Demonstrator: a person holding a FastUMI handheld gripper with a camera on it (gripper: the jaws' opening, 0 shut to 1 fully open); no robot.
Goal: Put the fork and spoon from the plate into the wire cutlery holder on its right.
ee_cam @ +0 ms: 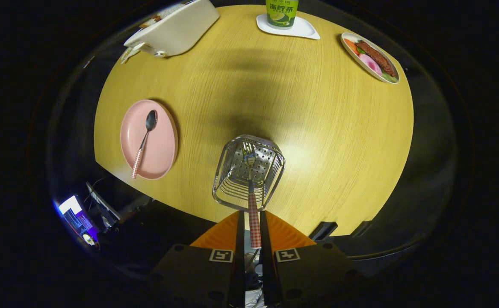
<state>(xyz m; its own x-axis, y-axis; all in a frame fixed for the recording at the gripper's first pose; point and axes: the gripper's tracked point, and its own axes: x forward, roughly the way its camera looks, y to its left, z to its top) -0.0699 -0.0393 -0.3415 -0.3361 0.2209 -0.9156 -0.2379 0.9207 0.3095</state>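
Note:
My gripper [252,216] hangs above the round wooden table, looking straight down, and is shut on the red-checked handle of the fork [253,214]. The fork's tines reach down into the wire cutlery holder [232,171], which stands just ahead of the fingers. To the holder's left lies the pink plate [161,147]. On it rests the spoon [146,137], with a red-checked handle and its bowl pointing away from me.
A white dish [176,28] sits at the table's far left. A green drink can [281,12] stands on a white coaster [302,29] at the far side. A plate of food [371,57] lies at the far right. A lit screen [78,218] glows below the table's edge.

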